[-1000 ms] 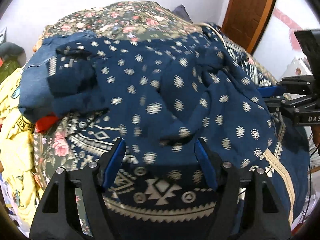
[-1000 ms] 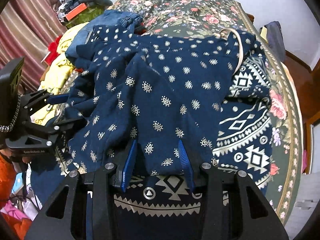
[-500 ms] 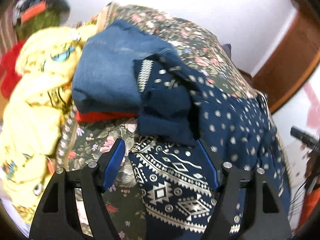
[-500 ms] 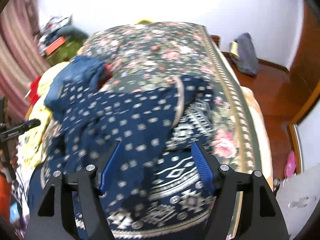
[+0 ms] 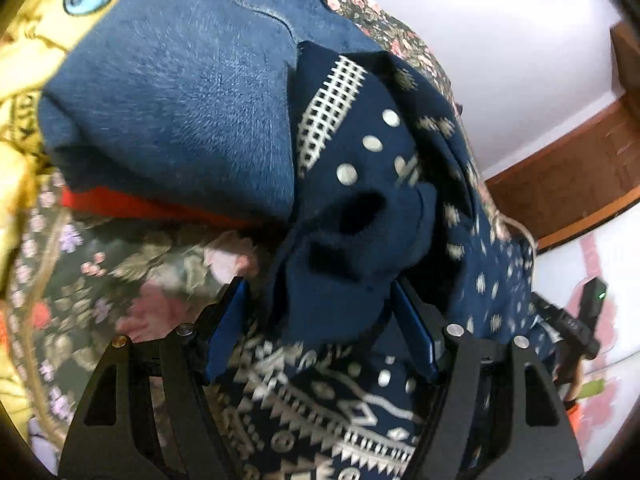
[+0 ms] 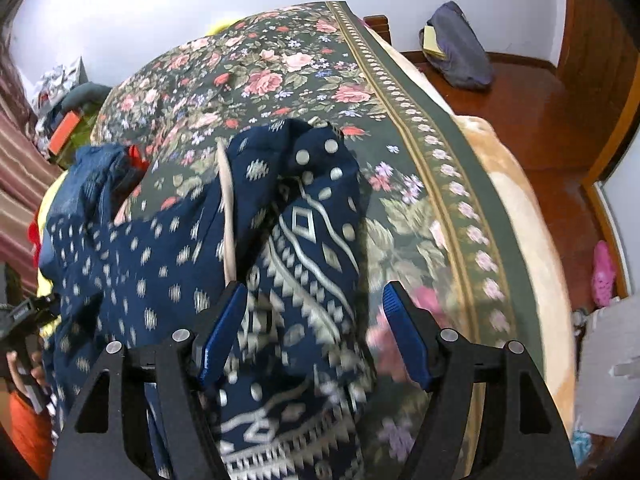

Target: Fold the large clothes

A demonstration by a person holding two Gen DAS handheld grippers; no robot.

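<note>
Navy cloth fills both of my views: the big patterned garment [image 6: 168,264] lies rumpled across the flowered bedspread [image 6: 304,64], its dotted part toward the left of the bed and its zigzag-bordered part [image 6: 308,248] bunched nearer the middle. My left claw [image 5: 320,320] stands with its blue pads [image 5: 228,328] apart, and a thick wad of the navy fabric [image 5: 340,264] bulges up between them; the right pad looks close against the cloth, but I cannot tell whether either one presses on it. My right claw [image 6: 314,328] is likewise spread wide, its pads clear of the cloth, hanging over the garment's printed border and the bedspread beside it. Just past the left claw sits a folded piece of blue denim [image 5: 172,92] on top of something orange-red [image 5: 132,204], with a yellow printed cloth [image 5: 28,60] at the far left; dark lettering shows on that yellow cloth, though I cannot read it. No other writing is legible.
</note>
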